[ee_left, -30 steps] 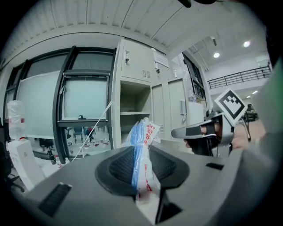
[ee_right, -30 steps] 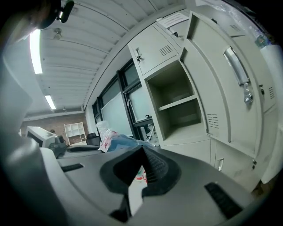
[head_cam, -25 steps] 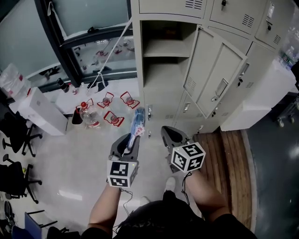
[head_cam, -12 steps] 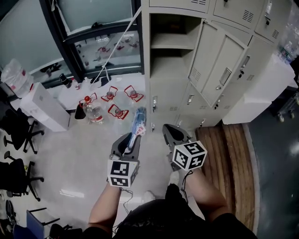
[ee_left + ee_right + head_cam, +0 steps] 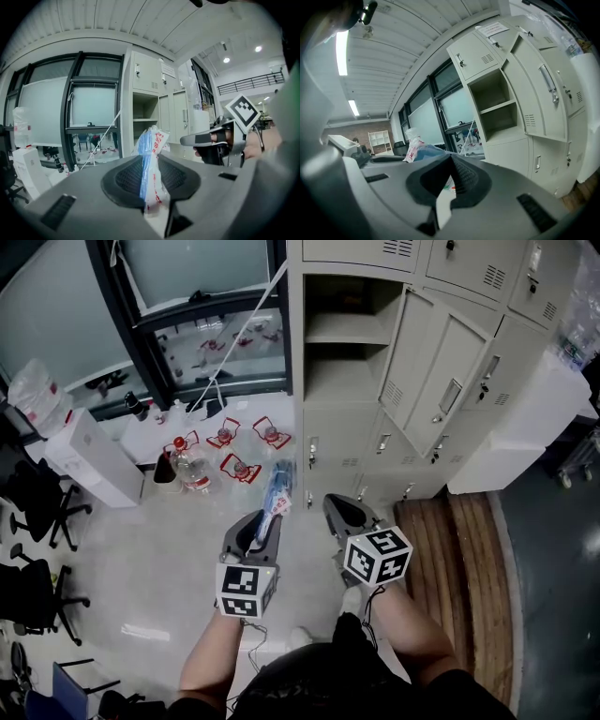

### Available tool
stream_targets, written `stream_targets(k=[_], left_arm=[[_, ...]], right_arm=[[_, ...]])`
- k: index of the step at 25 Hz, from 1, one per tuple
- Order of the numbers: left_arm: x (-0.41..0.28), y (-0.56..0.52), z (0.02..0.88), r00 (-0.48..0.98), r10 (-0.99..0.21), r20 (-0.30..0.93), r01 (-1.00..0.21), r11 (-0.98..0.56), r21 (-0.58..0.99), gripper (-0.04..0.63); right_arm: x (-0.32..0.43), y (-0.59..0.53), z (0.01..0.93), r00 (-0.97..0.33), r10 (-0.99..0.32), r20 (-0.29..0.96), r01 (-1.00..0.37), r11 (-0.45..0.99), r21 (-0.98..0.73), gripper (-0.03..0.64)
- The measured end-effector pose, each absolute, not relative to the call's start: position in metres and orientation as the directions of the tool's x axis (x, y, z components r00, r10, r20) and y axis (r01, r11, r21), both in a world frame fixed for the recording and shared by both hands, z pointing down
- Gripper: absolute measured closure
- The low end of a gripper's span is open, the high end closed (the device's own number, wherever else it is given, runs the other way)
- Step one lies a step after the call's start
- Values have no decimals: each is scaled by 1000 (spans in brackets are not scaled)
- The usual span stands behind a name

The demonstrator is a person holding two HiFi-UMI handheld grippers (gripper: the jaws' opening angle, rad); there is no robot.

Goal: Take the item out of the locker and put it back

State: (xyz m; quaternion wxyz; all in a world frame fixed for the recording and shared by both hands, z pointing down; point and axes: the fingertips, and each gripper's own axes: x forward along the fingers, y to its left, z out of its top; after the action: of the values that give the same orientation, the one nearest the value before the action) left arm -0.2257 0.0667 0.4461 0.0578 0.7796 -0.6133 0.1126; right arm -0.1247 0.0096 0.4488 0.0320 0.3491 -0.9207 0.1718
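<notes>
Your left claw (image 5: 263,521) is clamped on a thin plastic packet (image 5: 277,486), blue & white w/ red print. In the left gripper view the pads pinch its lower part flat, so the jaws stand only a packet's thickness apart; the top of the packet (image 5: 153,139) sticks up past the tips of the claw (image 5: 151,164).

The packet is outside the locker (image 5: 343,432); you hold it over the floor (image 5: 141,568) in front of the locker, well short of the open compartment.

Your right claw (image 5: 344,513) sits just beside the left one, approx level w/ it. In the right gripper view its jaws meet at the tips w/ nothing btw them, so that claw (image 5: 451,161) is closed & empty. The packet shows at that view's left, apart from those jaws.

The locker door (image 5: 436,381) hangs open to the right; inside, one shelf (image 5: 347,330) splits the compartment into an upper & a lower part.

Left of the locker, below the window (image 5: 197,277), a big water bottle (image 5: 192,470) w/ a red cap stands on the floor; a white box (image 5: 89,460) is near it; black office chairs (image 5: 37,507) are at the far left. A wooden platform (image 5: 459,549) lies on the floor to your right, up against the locker base.
</notes>
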Motion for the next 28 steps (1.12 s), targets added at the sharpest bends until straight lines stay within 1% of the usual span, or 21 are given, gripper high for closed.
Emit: stream_targets(k=[9,17,28], left_arm=[[-196,38,441,247,-940,235,-963,-266,-51,494],[-157,-25,432,263,-942,210,-960,-278,-44,494],[-108,-121,416,219,-960,175,-971,-231,-53,494]], right_arm=[[-91,-14,449,-734,-654,181,-676,678,-291,617],[-52,-66,446,-725,-663,184,-686,672,-279,617],[-15,-147,441,-775,-603,187,-631,738,-240,617]])
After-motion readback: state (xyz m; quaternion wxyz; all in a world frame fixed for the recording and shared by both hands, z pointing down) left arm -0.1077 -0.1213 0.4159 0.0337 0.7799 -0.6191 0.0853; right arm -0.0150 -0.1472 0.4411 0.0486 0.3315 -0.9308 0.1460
